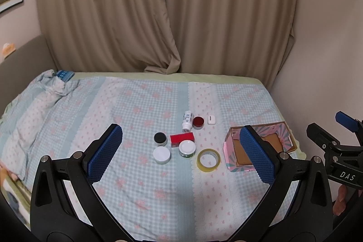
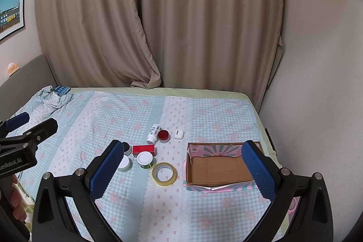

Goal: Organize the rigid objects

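Small items lie clustered on the checked bedspread: a white bottle [image 1: 187, 121] on its side, a red-lidded jar [image 1: 198, 122], a white earbud case [image 1: 211, 119], a red box [image 1: 182, 139], a black-lidded jar [image 1: 160, 138], two white-lidded jars [image 1: 161, 155] [image 1: 187, 148], and a yellow tape roll [image 1: 208, 160]. An open cardboard box [image 2: 217, 167] with pink sides sits to their right and is empty. My left gripper [image 1: 181, 152] is open, held above the bed short of the cluster. My right gripper [image 2: 183, 170] is open, held near the tape roll [image 2: 165, 174] and box.
Beige curtains [image 2: 158, 15] hang behind the bed. A wall [image 2: 317, 83] borders the right side. A bunched quilt [image 1: 50, 85] lies at the far left. The right gripper shows at the right edge of the left wrist view [image 1: 340, 142].
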`<action>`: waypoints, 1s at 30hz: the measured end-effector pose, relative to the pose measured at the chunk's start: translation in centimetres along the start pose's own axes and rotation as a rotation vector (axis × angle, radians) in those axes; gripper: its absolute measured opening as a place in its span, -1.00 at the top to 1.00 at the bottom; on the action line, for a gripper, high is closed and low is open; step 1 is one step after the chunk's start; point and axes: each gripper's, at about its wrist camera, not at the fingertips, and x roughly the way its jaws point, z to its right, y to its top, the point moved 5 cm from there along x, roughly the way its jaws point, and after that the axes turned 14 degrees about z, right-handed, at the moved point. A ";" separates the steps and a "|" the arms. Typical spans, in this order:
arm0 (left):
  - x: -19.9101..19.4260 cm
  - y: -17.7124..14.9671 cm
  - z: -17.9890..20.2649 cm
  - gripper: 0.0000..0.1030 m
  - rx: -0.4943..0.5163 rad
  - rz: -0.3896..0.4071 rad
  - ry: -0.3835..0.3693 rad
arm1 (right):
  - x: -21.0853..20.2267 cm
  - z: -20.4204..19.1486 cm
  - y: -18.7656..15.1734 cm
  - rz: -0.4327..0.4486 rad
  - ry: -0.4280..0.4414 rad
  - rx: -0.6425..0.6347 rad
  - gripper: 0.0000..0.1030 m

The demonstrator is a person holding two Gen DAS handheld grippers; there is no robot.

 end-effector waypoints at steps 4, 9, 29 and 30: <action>0.1 0.0 0.0 -0.99 -0.004 -0.001 0.002 | 0.0 -0.2 0.1 0.005 0.005 0.005 -1.00; 0.3 0.1 0.0 -0.99 -0.005 -0.006 0.003 | 0.0 -0.3 0.2 0.011 0.017 0.008 -1.00; 0.7 0.4 0.0 -0.99 -0.008 -0.009 0.023 | 0.3 0.3 -0.2 0.017 0.039 0.012 -1.00; 1.0 0.4 -0.2 -0.99 -0.002 -0.017 0.029 | 0.4 0.3 -0.2 0.012 0.046 0.009 -1.00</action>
